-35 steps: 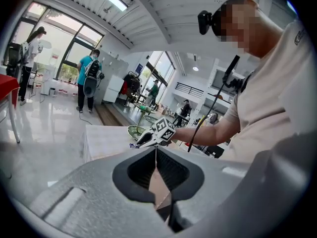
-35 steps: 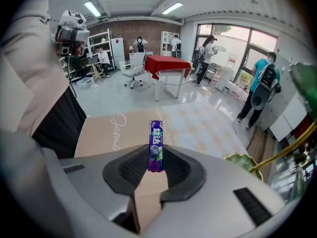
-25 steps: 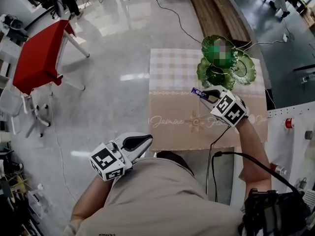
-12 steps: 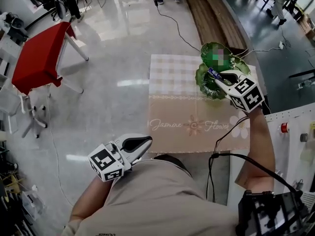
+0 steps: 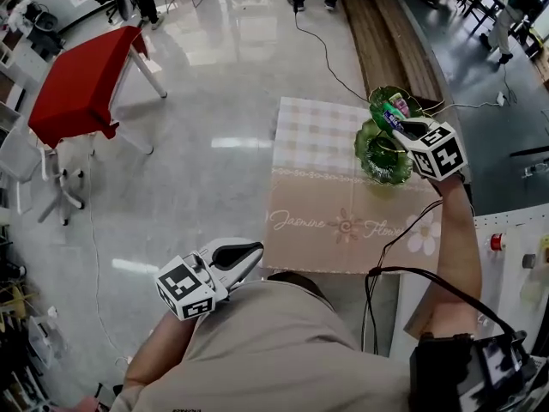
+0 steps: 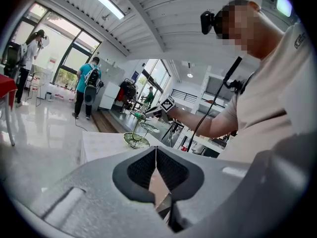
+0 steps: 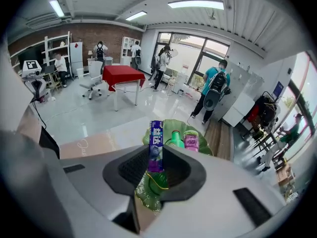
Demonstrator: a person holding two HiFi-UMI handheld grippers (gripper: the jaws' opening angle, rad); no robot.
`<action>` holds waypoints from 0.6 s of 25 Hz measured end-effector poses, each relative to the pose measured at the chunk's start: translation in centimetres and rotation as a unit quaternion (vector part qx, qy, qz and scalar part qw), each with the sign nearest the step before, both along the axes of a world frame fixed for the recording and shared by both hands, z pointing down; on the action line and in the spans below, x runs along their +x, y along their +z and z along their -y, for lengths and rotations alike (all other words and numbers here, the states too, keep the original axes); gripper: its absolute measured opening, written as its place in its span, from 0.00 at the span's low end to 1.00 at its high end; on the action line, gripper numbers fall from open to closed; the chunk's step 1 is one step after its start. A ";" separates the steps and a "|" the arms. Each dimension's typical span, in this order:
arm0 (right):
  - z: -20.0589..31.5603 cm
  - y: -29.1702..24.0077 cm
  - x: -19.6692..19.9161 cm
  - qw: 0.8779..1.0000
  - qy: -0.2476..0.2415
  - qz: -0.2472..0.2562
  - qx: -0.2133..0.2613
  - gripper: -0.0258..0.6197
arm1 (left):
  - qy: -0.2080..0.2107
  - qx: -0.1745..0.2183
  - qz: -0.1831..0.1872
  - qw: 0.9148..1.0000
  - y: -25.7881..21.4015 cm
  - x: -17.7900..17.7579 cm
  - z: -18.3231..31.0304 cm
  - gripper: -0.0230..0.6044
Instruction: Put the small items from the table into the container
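Right hand-held gripper point(image 7: 157, 157) pinching purple gum pack point(image 7: 156, 145) over green tiered dish point(image 5: 377, 166), bench point(image 5: 326, 196) far right corner, not yet dropped. Green bottle point(image 7: 175, 139) and pink tub point(image 7: 191, 140) already in top tier. Left hand-held gripper point(image 6: 156, 157) pressed together, empty.

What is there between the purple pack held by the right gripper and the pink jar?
A small green bottle, in the green dish, as the right gripper view shows.

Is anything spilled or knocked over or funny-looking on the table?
Nothing stands out. The green tiered dish stands straight on the tablecloth. A green bottle and a pink bottle sit in its top bowl. The right gripper holds a blue packet over it. No spills or breaks show.
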State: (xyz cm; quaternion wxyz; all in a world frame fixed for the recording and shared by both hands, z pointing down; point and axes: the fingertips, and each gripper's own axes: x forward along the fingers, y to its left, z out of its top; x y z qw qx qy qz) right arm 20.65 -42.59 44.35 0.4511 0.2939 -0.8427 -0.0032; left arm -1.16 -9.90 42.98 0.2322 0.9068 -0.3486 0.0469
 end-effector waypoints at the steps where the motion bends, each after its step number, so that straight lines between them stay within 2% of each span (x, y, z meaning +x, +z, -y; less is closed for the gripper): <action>1: 0.1 0.2 -0.1 1.000 0.000 -0.003 -0.001 0.18 | -0.003 -0.001 0.000 1.000 0.1 -0.2 -0.1 0.05; 8: 1.1 1.5 -0.2 1.000 0.012 -0.019 -0.005 0.18 | -0.018 -0.007 -0.002 1.000 0.4 -1.0 -0.4 0.05; 15: 1.2 2.0 0.1 1.000 0.018 -0.003 -0.019 0.20 | -0.021 -0.013 -0.004 1.000 0.5 -1.3 -0.5 0.05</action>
